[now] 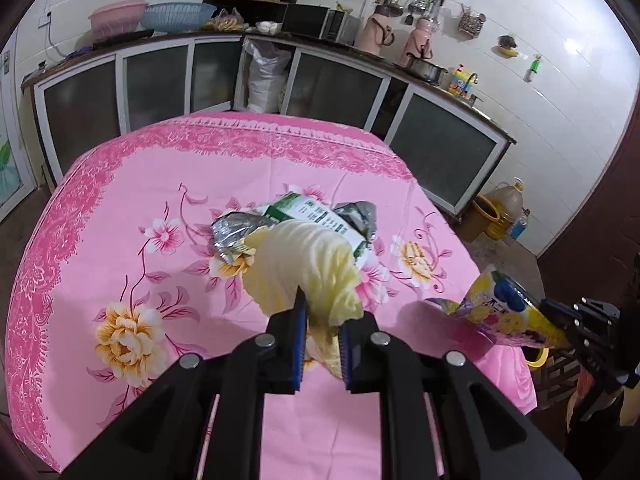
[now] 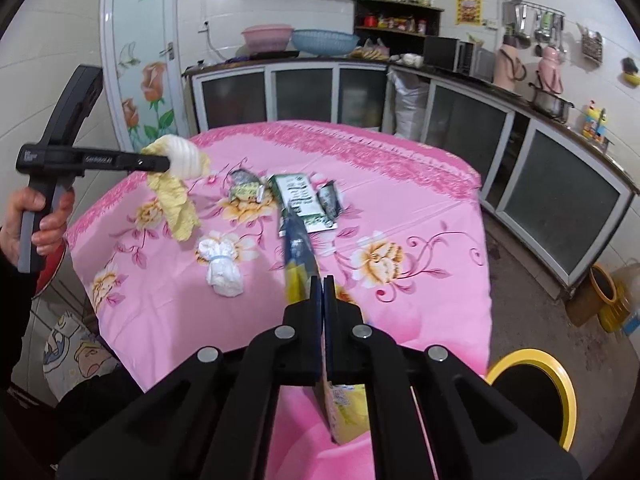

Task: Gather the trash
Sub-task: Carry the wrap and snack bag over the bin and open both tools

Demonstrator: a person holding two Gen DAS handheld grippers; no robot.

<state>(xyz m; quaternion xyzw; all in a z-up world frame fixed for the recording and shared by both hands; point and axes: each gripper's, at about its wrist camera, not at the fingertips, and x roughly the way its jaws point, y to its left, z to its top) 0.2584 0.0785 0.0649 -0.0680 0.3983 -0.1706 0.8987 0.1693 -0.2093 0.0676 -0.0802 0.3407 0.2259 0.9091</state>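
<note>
My left gripper [image 1: 322, 316] is shut on a pale yellow cabbage leaf [image 1: 308, 268] and holds it above the pink floral table; it shows at the left of the right wrist view [image 2: 176, 162]. My right gripper [image 2: 322, 280] is shut on a yellow and blue snack wrapper [image 2: 298, 256], also seen at the right edge of the left wrist view [image 1: 504, 304]. On the table lie a green and white carton [image 2: 304, 200], silver foil wrappers [image 2: 244, 184] and a white tied tissue bundle [image 2: 222, 264].
A yellow-rimmed bin [image 2: 532, 392] stands on the floor by the table's near right corner. Kitchen cabinets [image 2: 560, 200] run along the back and right walls. A yellow pot and an oil jug [image 1: 508, 208] sit on the floor at the right.
</note>
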